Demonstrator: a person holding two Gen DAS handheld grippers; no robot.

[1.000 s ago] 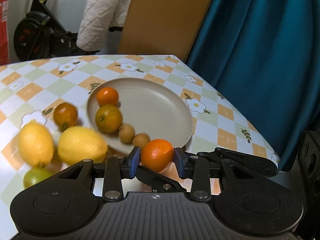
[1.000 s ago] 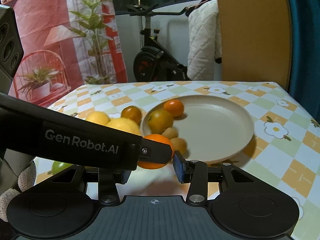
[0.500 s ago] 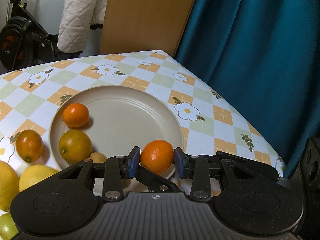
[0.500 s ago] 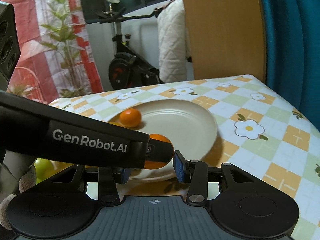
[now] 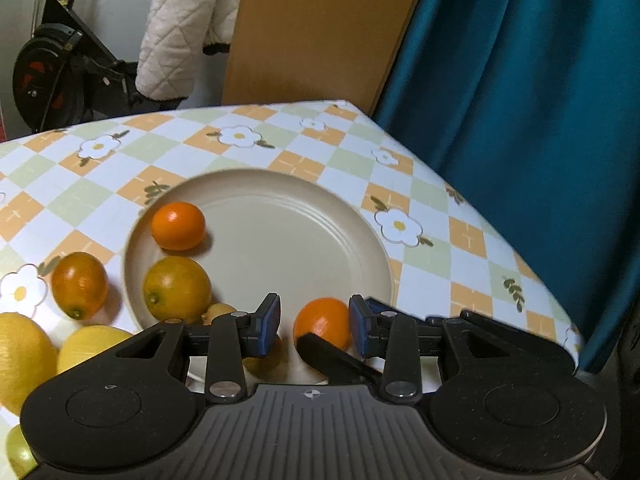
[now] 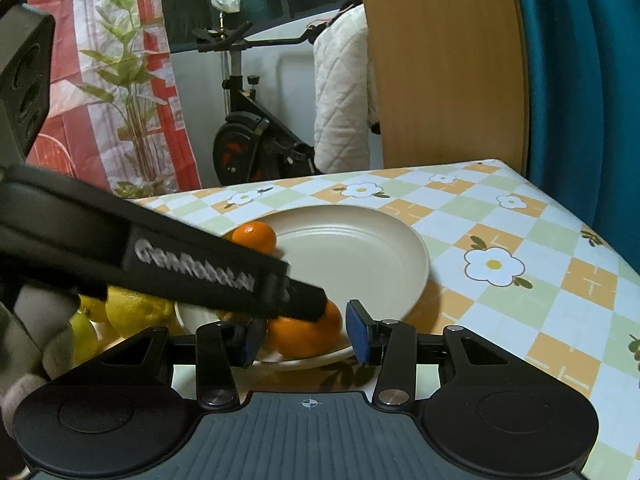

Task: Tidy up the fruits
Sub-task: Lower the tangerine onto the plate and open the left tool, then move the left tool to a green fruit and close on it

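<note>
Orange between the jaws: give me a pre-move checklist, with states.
1. Orange above the plate: ok, at the near rim.
2. Orange resting on the plate: cannot tell.
3. Left gripper gripping the orange: not ok. A gap shows between one pad and the fruit.
4. Right gripper gripping the orange: cannot tell. The left gripper covers part of its jaws.
5. Grippers clear of each other: not ok. The left one reaches across the right jaws, over the orange.
6. Free room on the plate: ok, the far side is bare.

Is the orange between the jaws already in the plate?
In. The orange rests on the near rim of the plate, between both grippers' jaws.
</note>
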